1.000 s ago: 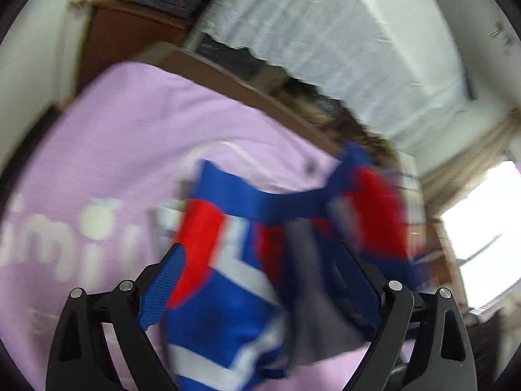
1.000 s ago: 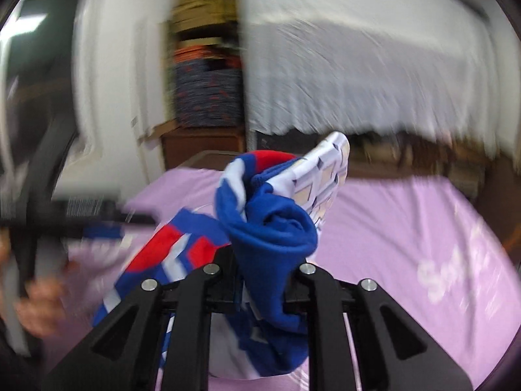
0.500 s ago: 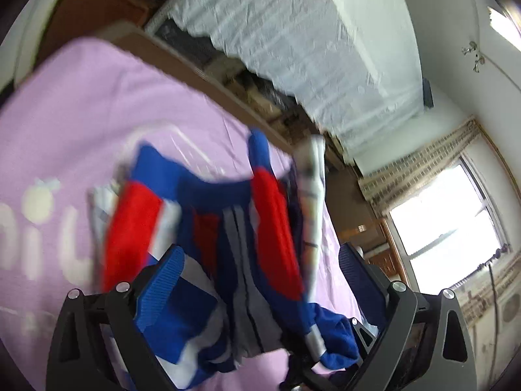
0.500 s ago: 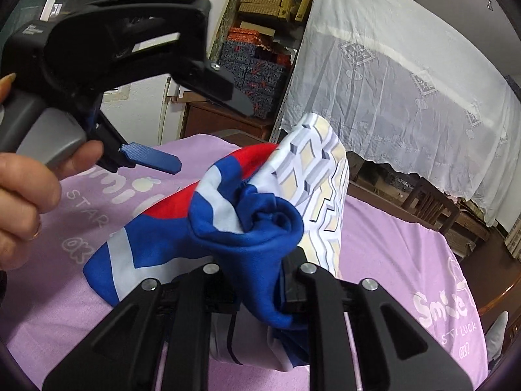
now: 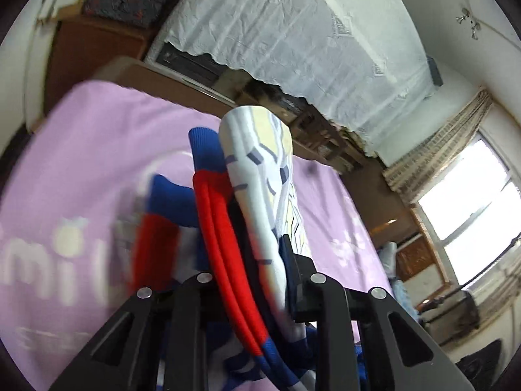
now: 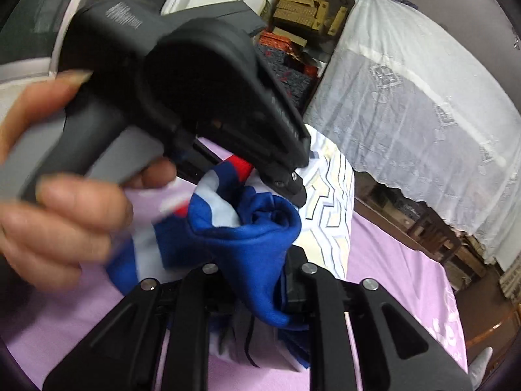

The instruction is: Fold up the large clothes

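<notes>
Blue, red and white jersey fabric (image 5: pixel 228 228), a large sports garment with a pale zigzag-patterned panel, is bunched up between my two tools above the lilac cloth with white lettering (image 5: pixel 81 163) that covers the desk. My left gripper (image 5: pixel 257 280) has just been closing, and its jaws now stand narrow with a thick fold of the garment between them: a doubled red band and the pale patterned panel rise upright out of the gap, pinched on both sides. My right gripper (image 6: pixel 257 280) also has its jaws close together, clamped on a rolled wad of the blue part of the same garment (image 6: pixel 247 238), which bulges up over them. In the right wrist view my left hand (image 6: pixel 62 215) wraps the grey handle of the left tool, whose black body reaches across and bites the cloth just above and behind the right jaws, so the two grips sit very near each other. The rest of the garment hangs down towards the lilac cloth. Behind the desk hangs a white lace curtain (image 5: pixel 309 42).
</notes>
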Motion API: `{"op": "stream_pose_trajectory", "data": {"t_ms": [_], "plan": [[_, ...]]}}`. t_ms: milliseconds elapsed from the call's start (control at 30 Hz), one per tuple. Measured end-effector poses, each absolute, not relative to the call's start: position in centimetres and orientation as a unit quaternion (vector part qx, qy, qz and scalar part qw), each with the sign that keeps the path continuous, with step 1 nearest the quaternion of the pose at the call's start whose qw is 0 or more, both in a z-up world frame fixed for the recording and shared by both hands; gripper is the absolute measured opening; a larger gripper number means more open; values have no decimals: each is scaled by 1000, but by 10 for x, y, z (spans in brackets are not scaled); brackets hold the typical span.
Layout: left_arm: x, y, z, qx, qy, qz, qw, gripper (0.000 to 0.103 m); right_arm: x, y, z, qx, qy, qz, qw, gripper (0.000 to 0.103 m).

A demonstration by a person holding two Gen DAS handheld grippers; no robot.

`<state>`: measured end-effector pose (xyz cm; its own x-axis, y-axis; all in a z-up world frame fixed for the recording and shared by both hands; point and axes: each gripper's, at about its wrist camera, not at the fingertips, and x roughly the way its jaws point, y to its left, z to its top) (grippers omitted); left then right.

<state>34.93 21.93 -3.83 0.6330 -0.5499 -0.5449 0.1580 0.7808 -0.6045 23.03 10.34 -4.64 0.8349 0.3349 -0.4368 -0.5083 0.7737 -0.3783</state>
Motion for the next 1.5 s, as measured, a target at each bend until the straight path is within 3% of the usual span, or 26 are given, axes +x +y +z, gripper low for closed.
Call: {"op": "stream_pose_trajectory", "data": {"t_ms": [133, 267, 300, 367, 600, 667, 833, 933, 1200, 1333, 1400, 1500], "plan": [[358, 254, -66, -276, 430, -173, 842, 30, 235, 130, -35, -236, 199, 260, 915, 16], [376, 270, -106, -269, 498, -116, 817, 43, 249, 157, -56, -238, 251, 290, 892, 19], [377, 272, -109, -270, 501, -111, 815, 51, 255, 164, -66, -233, 277, 301, 882, 20], [379, 272, -107, -259, 498, -100, 821, 55, 267, 173, -89, -225, 324, 311, 864, 20], [377, 267, -101, -223, 497, -75, 836, 73, 268, 172, -94, -235, 321, 317, 861, 25], [375, 269, -98, -223, 493, -71, 838, 75, 266, 169, -93, -237, 323, 326, 856, 32], [365, 271, -80, -199, 468, -54, 859, 75, 233, 159, -84, -241, 303, 360, 849, 66], [352, 282, -66, -200, 449, -30, 870, 75, 216, 136, -73, -234, 279, 367, 856, 75], [310, 271, -38, -173, 398, -27, 901, 75, 202, 68, -32, -147, 252, 392, 873, 73], [312, 231, -57, -96, 435, -32, 895, 75, 238, 57, -7, -79, 267, 382, 881, 29], [321, 218, -74, -69, 464, -27, 883, 75, 255, 62, -8, -73, 282, 360, 886, 20], [324, 212, -84, -61, 467, -20, 882, 79, 289, 64, -33, -68, 327, 327, 884, 17]]}}
